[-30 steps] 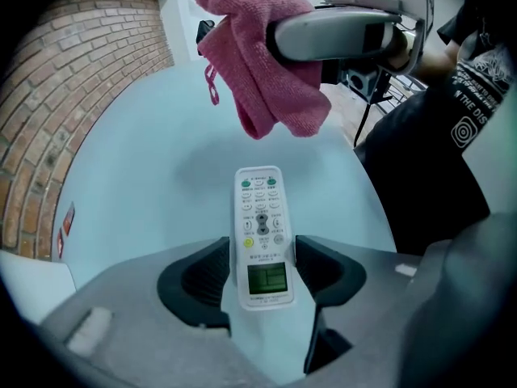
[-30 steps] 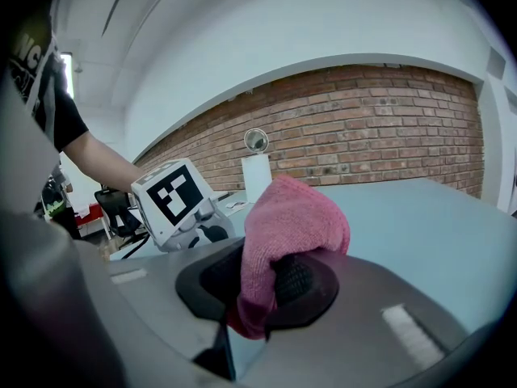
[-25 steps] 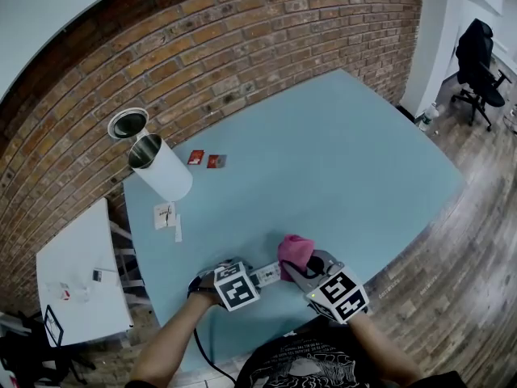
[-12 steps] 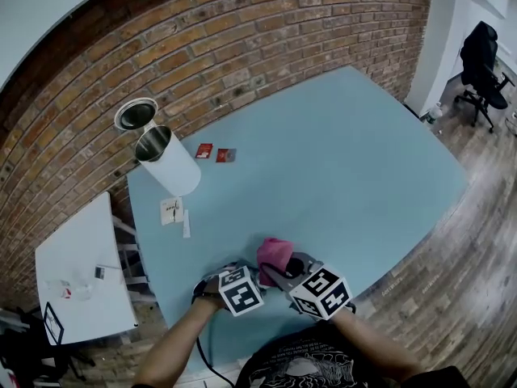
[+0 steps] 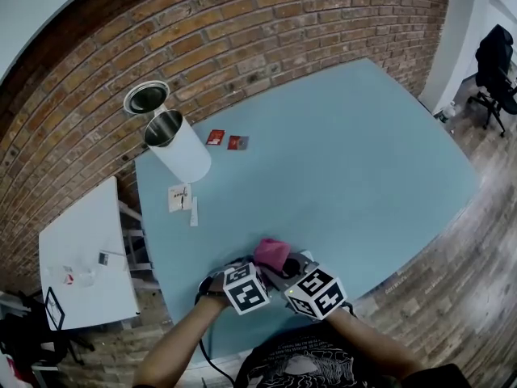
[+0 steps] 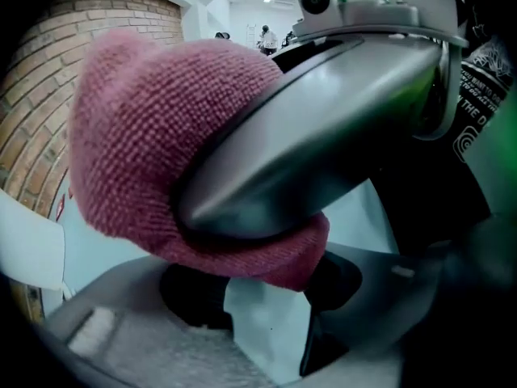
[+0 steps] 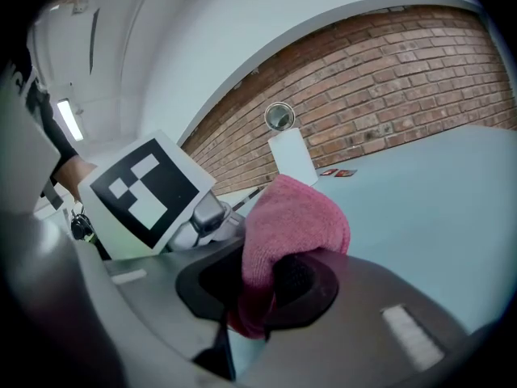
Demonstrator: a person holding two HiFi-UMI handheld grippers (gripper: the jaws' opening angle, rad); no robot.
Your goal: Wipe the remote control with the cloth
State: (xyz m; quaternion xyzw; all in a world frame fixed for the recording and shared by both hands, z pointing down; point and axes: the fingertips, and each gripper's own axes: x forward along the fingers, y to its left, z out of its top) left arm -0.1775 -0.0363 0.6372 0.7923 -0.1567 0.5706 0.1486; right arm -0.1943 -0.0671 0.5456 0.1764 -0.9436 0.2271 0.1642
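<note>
In the head view my two grippers meet at the near edge of the blue table (image 5: 339,160). My right gripper (image 5: 283,267) is shut on a bunched pink cloth (image 5: 272,253), seen close up as the cloth (image 7: 295,217) squeezed between its dark pads (image 7: 303,285). My left gripper (image 5: 250,281) points steeply down right beside it. Its jaws have just been closing but its pads (image 6: 194,297) still stand apart. A pale surface shows between them, and I cannot tell if it is the remote or the table. The cloth (image 6: 137,152) and a right jaw fill that view. Grippers and cloth hide the remote.
A white metal can (image 5: 179,150) stands at the table's far left, its lid (image 5: 146,97) beside it. Two small red packets (image 5: 226,141) and a paper slip (image 5: 181,196) lie nearby. A white side table (image 5: 85,257) stands left, and an office chair (image 5: 501,63) far right.
My right gripper has carried the pink cloth leftward up against the left gripper. The pale remote that showed between them a second ago is now covered. The left hand has barely moved.
</note>
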